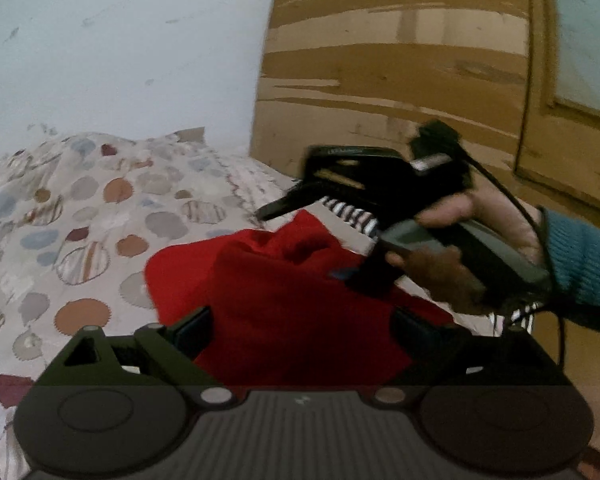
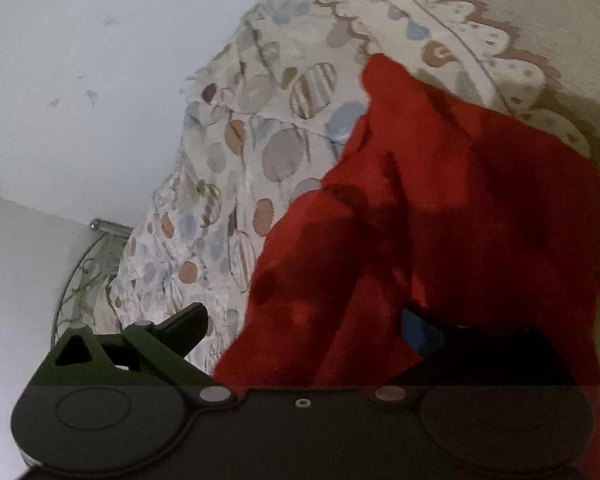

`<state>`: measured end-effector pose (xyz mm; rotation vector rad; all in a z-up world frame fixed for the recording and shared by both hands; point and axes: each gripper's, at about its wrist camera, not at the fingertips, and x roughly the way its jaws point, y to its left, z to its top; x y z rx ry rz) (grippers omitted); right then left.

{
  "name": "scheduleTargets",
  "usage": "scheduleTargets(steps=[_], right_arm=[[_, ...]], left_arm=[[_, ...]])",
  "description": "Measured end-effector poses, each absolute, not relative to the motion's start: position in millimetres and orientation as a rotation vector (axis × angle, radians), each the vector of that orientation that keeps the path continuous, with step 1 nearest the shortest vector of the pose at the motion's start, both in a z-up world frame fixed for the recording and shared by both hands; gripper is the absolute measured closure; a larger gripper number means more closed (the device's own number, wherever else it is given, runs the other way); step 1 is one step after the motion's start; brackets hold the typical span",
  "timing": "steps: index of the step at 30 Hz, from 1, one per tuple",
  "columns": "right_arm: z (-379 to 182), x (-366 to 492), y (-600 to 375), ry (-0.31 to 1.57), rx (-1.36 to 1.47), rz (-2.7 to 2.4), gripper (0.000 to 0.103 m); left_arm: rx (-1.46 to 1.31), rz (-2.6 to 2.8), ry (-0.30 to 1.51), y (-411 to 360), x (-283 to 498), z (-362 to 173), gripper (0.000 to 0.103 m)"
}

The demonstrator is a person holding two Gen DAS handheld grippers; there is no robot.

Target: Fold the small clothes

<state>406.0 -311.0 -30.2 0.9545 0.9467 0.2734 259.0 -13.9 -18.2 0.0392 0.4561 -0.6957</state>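
Observation:
A crumpled red garment [image 1: 268, 280] lies on a bed covered by a spotted sheet [image 1: 100, 208]. My left gripper [image 1: 302, 330] is low over its near edge, jaws wide, with red cloth bulging up between the fingers but not pinched. A hand in a teal sleeve holds my right gripper [image 1: 316, 246] over the garment's far right side, jaws apart. In the right wrist view the red garment [image 2: 440, 200] fills the right half. The right gripper [image 2: 304, 326] is open, one finger over the sheet [image 2: 260, 128] and the other on the red cloth.
A black-and-white striped cloth [image 1: 352, 214] lies under the right gripper, beyond the red garment. A brown wooden panel [image 1: 400, 60] stands behind the bed on the right and a pale wall [image 1: 120, 40] on the left. A curved metal bed frame [image 2: 96, 256] shows at the sheet's far end.

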Motion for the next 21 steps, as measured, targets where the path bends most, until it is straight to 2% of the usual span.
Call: scheduleTargets(steps=[1, 3, 6, 9, 15, 21], right_arm=[[-29, 407, -309, 0.948, 0.934, 0.273, 0.023], [-29, 410, -304, 0.953, 0.882, 0.273, 0.046], [-21, 409, -304, 0.907, 0.815, 0.298, 0.069], [1, 402, -311, 0.805, 0.737, 0.348, 0.076], [38, 376, -339, 0.64, 0.623, 0.345, 0.078], [16, 371, -386, 0.645, 0.694, 0.249, 0.079]], left_arm=[[0.052, -0.7, 0.456, -17, 257, -19, 0.007], [0.073, -0.703, 0.455, -24, 253, -19, 0.007], [0.071, -0.724, 0.457, -31, 250, -17, 0.007], [0.064, -0.764, 0.456, -41, 252, -15, 0.007], [0.147, -0.848, 0.401, -83, 249, -6, 0.007], [0.135, -0.953, 0.435, -118, 255, -14, 0.007]])
